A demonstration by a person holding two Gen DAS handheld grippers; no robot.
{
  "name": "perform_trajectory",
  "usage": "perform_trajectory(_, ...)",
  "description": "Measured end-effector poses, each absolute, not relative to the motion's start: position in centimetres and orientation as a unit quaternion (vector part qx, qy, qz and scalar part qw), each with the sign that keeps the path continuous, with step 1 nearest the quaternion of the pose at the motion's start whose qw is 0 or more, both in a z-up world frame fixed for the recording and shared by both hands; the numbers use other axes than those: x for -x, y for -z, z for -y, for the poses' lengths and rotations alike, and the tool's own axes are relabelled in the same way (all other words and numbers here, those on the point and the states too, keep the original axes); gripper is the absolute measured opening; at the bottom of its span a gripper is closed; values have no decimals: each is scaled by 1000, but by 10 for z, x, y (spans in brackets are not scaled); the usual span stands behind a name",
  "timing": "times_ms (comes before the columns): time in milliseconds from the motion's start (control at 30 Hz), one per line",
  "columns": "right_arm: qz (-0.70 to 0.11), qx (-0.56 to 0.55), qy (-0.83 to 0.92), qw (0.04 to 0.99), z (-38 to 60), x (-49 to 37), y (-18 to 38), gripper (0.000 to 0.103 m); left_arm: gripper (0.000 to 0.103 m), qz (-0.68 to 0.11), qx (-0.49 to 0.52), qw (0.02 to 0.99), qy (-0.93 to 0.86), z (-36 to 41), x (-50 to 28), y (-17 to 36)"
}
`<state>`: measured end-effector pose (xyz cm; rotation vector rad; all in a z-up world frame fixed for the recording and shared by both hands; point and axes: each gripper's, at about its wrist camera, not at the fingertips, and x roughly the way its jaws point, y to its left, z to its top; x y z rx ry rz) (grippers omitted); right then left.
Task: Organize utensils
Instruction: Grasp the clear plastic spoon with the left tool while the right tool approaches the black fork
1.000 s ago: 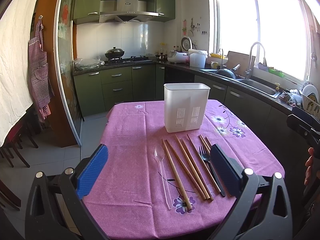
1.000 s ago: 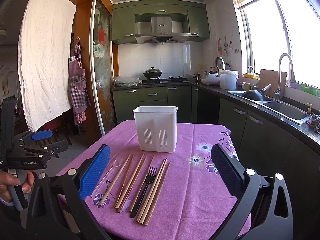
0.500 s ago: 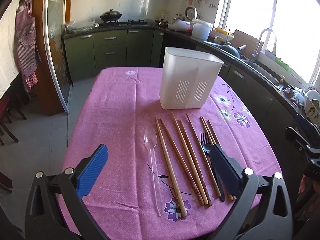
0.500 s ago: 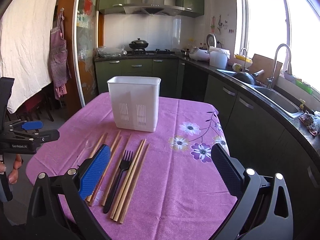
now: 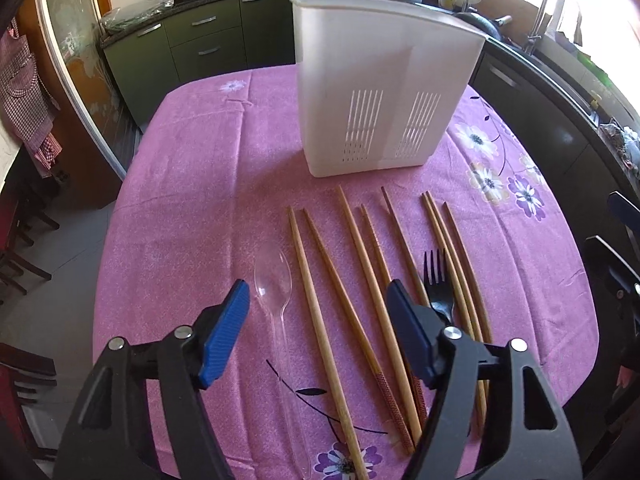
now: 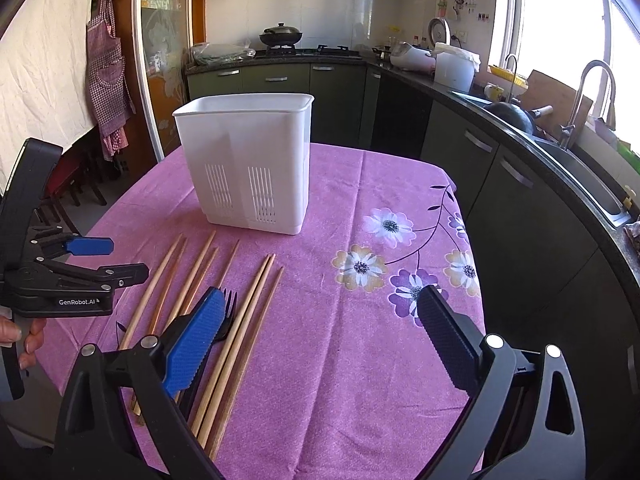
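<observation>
Ribbed blue pads (image 5: 222, 338) over smooth wooden chopsticks (image 5: 320, 320)

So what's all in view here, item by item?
utensil holder: one, white, upright at the far side of the table
chopsticks: about eight, wooden, lying side by side in front of the holder
spoon: one, clear plastic, left of the chopsticks
fork: one, black, among the right-hand chopsticks
tablecloth: one, pink with flowers, covering the table
wok: one, black, on the stove
apron: one, checked, hanging left
tap: one, metal, at the sink
left gripper: open, jaws just been closing, gripping nothing, over spoon and chopsticks
right gripper: open, holding nothing
hand: holding the left gripper
</observation>
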<state>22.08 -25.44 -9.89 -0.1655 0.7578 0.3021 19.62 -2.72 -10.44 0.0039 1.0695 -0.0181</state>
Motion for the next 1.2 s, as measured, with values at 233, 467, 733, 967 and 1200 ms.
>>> perform_trajectory(233, -378, 82, -151, 910, 253, -228, 107, 95, 58, -549, -19, 835, -24, 9, -199, 121)
perform_trajectory(467, -381, 84, -157, 907, 249, -229, 110, 95, 45, -578, -13, 816, -33, 3, -200, 140)
perform_trajectory(733, -381, 87, -167, 905, 242, -226, 110, 95, 31, -574, 2, 818, -33, 3, -198, 149)
perform_trajectory(967, -385, 91, -178, 901, 234, -227, 110, 95, 9, -569, 5, 822, -21, 9, -194, 149)
perform_trajectory(1200, -395, 94, -183, 895, 227, -229, 112, 95, 9, -549, 15, 835, 1, 7, -190, 140)
